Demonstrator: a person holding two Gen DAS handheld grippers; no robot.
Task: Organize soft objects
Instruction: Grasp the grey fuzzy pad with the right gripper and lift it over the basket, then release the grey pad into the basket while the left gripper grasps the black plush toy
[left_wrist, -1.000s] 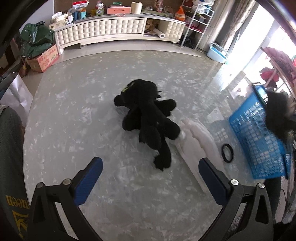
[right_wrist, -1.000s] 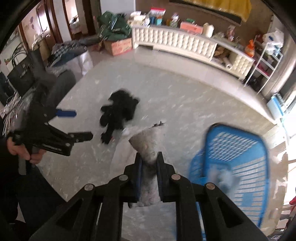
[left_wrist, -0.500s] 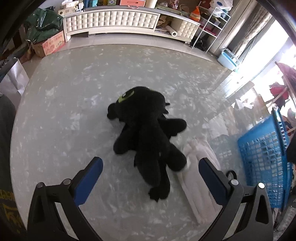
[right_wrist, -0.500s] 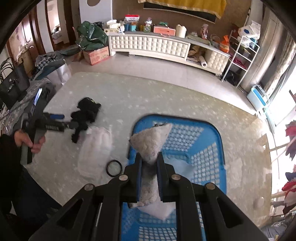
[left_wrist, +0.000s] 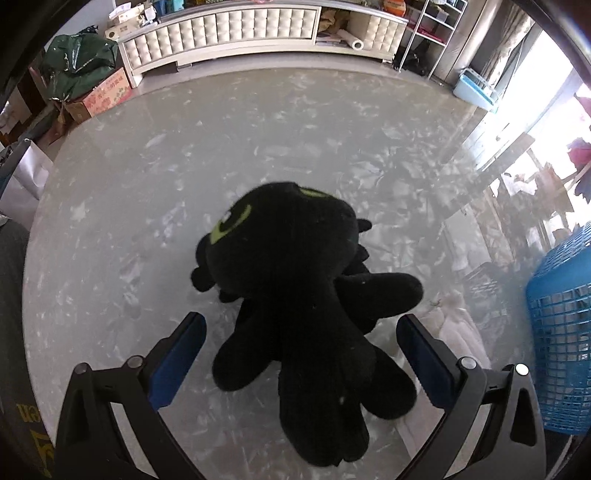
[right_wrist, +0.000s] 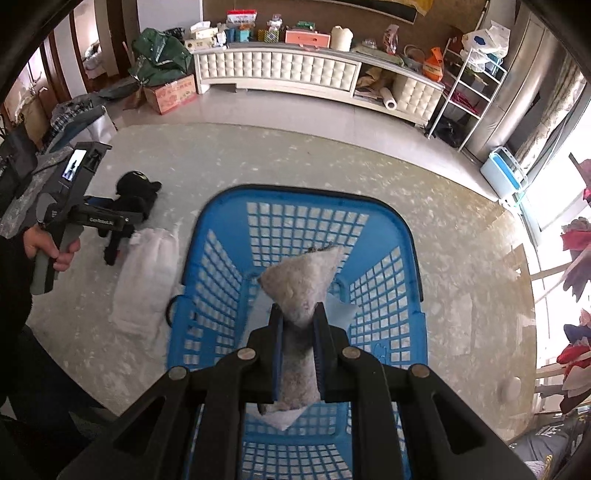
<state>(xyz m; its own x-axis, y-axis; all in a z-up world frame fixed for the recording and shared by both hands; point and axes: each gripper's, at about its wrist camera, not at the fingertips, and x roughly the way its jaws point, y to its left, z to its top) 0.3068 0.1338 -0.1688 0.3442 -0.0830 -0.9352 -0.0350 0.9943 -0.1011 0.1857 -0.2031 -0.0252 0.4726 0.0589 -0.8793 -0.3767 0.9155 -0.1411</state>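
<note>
R gripper (right_wrist: 297, 325) w/ gray pouch (right_wrist: 300, 282) over basket (right_wrist: 399, 229)

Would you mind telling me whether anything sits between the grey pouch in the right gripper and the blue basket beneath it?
Nothing visible does. The right gripper is shut on the grey pouch directly above the open blue basket. Only a pale flat piece lies on the basket floor, and it does not block the drop.

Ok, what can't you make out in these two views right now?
- Black ring, right wrist view: mostly hidden behind the blue basket.
- White cloth, left wrist view: partly covered by the black plush toy.
- Basket floor, right wrist view: partly blocked by the grey pouch in the right tool.
</note>
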